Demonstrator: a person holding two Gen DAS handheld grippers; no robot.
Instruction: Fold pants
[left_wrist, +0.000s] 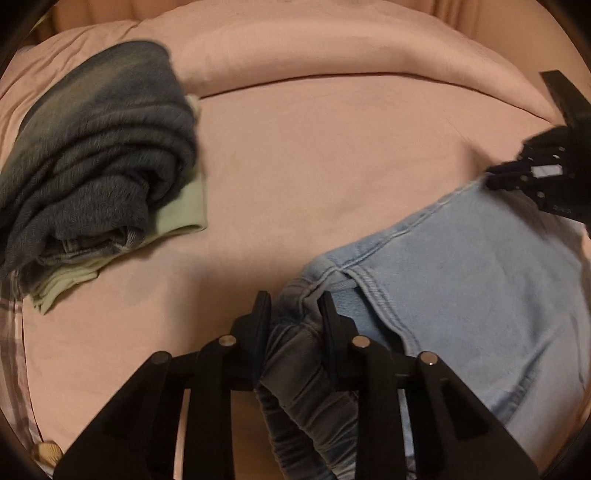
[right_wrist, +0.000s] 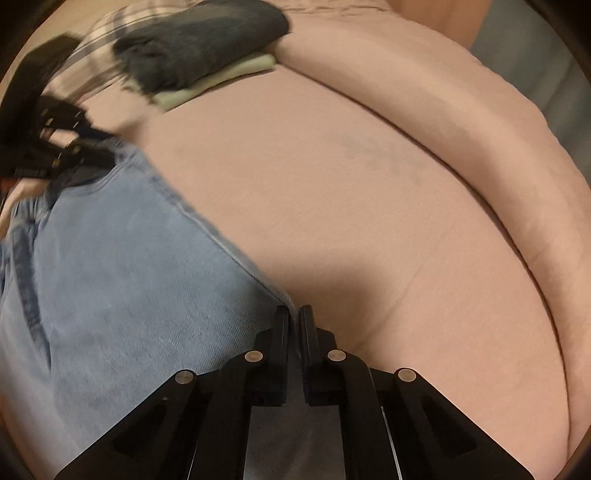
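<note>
While both tools grip cloth, the items stand as follows.

Left tool (left_wrist: 293, 308): lower centre of the left wrist view. Jaws narrow, closed on a bunched, gathered band of the jeans (left_wrist: 461, 280); grey ruched fabric fills the gap between the fingers (left_wrist: 263, 314) and trails down to the bottom edge. In the right wrist view this tool (right_wrist: 92, 157) shows blurred at upper left, on the jeans' far end.

Right tool (right_wrist: 294, 317): lower centre of the right wrist view. Jaws almost fully closed, pinching a thin stitched edge of the jeans (right_wrist: 122, 288); only a sliver of denim shows between the pads. In the left wrist view it (left_wrist: 496, 181) appears blurred at the right edge, on the jeans' upper corner.

Jeans: light blue denim, lying on the bed (left_wrist: 314, 177); lower right of the left wrist view, left half of the right wrist view. Seams and a pocket edge visible.

Bed: pink cover, with a thick pink roll of bedding (right_wrist: 480, 155) along its far side.

Pile (left_wrist: 92, 166): dark grey folded garment on top of a pale green one (left_wrist: 184, 210), upper left of the left wrist view, well apart from the jeans. Plaid cloth (right_wrist: 96, 40) lies beside it.
</note>
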